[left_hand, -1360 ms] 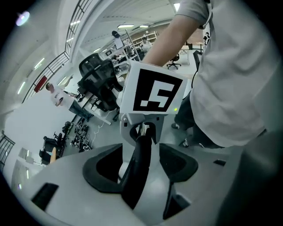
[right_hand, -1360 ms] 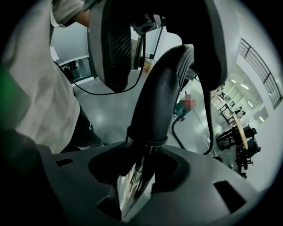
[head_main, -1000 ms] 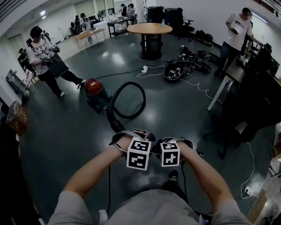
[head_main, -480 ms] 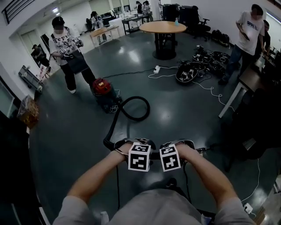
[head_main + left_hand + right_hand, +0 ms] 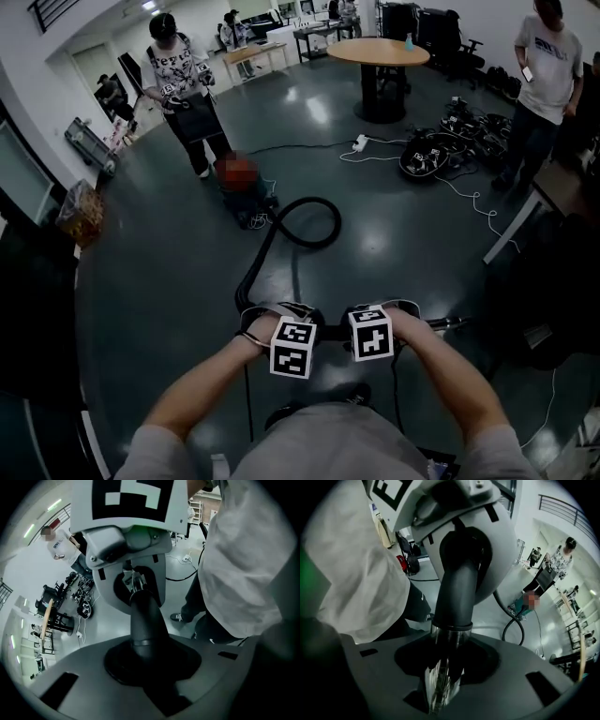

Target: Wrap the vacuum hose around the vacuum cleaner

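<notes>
- Two claws were on one tube: the left claw point(image 5: 277, 315) had just been closing and gripped the vacuum hose point(image 5: 140, 616) at its black cuff, while the right claw point(image 5: 445, 667) sat clamped on the hose's chrome end.
- From there the hose ran along the floor point(image 5: 159, 272), looped once, and reached the vacuum cleaner point(image 5: 236, 175), well apart from the person.
- Step in hand, by my reading: bringing the free end in. Wrapping was not yet begun, so the next move called for getting close to the cleaner.
- No brand or label was legible.
</notes>
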Tool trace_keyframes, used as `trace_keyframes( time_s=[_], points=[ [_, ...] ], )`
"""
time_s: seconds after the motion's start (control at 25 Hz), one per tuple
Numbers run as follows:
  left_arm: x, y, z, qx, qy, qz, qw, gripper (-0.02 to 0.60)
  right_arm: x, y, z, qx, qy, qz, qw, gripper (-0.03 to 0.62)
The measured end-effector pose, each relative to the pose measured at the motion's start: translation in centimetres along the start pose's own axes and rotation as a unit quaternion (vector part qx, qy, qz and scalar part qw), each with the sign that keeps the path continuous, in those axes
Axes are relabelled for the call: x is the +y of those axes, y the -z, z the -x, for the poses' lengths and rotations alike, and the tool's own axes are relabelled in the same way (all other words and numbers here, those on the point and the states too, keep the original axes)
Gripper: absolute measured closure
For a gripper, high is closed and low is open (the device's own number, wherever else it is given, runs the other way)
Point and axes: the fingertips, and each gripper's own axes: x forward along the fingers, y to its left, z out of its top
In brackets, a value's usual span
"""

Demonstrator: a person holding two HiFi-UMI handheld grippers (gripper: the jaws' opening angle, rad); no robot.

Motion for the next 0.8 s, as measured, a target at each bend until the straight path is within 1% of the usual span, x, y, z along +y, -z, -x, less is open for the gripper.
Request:
trace_keyframes(
  time_s=[0.08, 0.2, 0.24, 0.36, 0.48, 0.56, 0.64, 0.72, 0.8],
  points=[
    [-0.2, -0.2, -0.2, -0.011, 0.002, 0.018, 0.9998, 0.489, 0.0, 0.2, 0.0, -0.02, 0.017, -0.005, 1.0, 0.448],
    [0.0, -0.2, -0.2, -0.028, 0.01, 0.06, 0.9978, 0.489, -1.1, 1.1, 0.7, -0.056, 0.075, -0.016, 0.995, 0.447],
    [0.1, -0.1, -0.2, -0.03, 0.012, 0.072, 0.9969, 0.489, -1.6, 1.6, 1.2, -0.071, 0.093, -0.024, 0.993, 0.437],
    [0.5, 1.0, -0.5, -0.028, 0.016, 0.094, 0.995, 0.489, -3.0, 2.8, 3.2, -0.103, 0.139, -0.053, 0.984, 0.365],
    [0.8, 2.7, -0.8, -0.023, 0.013, 0.111, 0.9935, 0.489, -4.2, 3.2, 6.0, -0.137, 0.186, -0.091, 0.969, 0.359],
    [1.3, 4.0, -1.3, -0.023, 0.01, 0.125, 0.9918, 0.489, -4.9, 3.5, 7.9, -0.176, 0.211, -0.134, 0.952, 0.359],
    [1.7, 5.2, -1.7, -0.03, 0.009, 0.144, 0.9891, 0.489, -5.3, 4.0, 9.0, -0.223, 0.221, -0.199, 0.928, 0.359],
    [2.0, 6.5, -1.9, -0.043, 0.011, 0.169, 0.9847, 0.489, -5.9, 4.8, 9.4, -0.263, 0.228, -0.277, 0.895, 0.359],
    [2.3, 7.7, -2.0, -0.058, 0.011, 0.193, 0.9795, 0.489, -6.7, 5.7, 9.3, -0.297, 0.232, -0.351, 0.857, 0.359]
  ],
)
